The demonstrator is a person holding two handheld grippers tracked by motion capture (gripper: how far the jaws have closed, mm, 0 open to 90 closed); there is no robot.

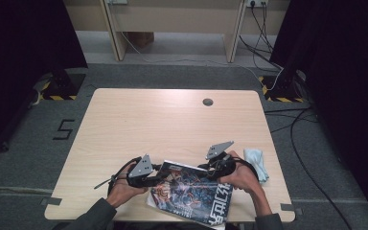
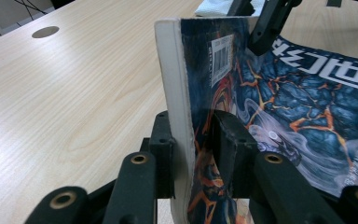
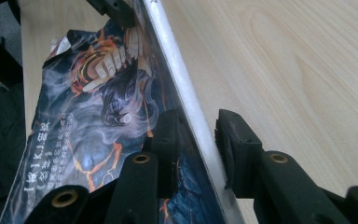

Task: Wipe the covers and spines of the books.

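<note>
One book (image 1: 191,194) with a dark blue and orange illustrated cover lies at the near edge of the table (image 1: 172,120), between the person's two hands, its lower corner reaching over the table's front rim. In the high view it sits tilted, with white lettering along its right side. Its far long edge is lifted off the wood, so the pale block of pages (image 2: 177,107) stands up while the cover slopes down toward the person.

At the book's left end, the left gripper (image 2: 192,154) has that raised edge between its two black jaws. One pad lies flat against the page block, and the other stands a little off the cover, so the jaws are narrow but not fully pressed shut on it.

At the right end, the right gripper (image 3: 193,144) straddles the same edge. Its left pad lies against the cover, while its right pad stands apart from the white page edge with a clear gap, so this grip is also loose.

Just beside the right hand (image 1: 245,178), a folded pale blue cloth (image 1: 258,162) lies on the table. Farther back, a round grey cable hole (image 1: 208,102) sits in the tabletop, well apart from the book.
</note>
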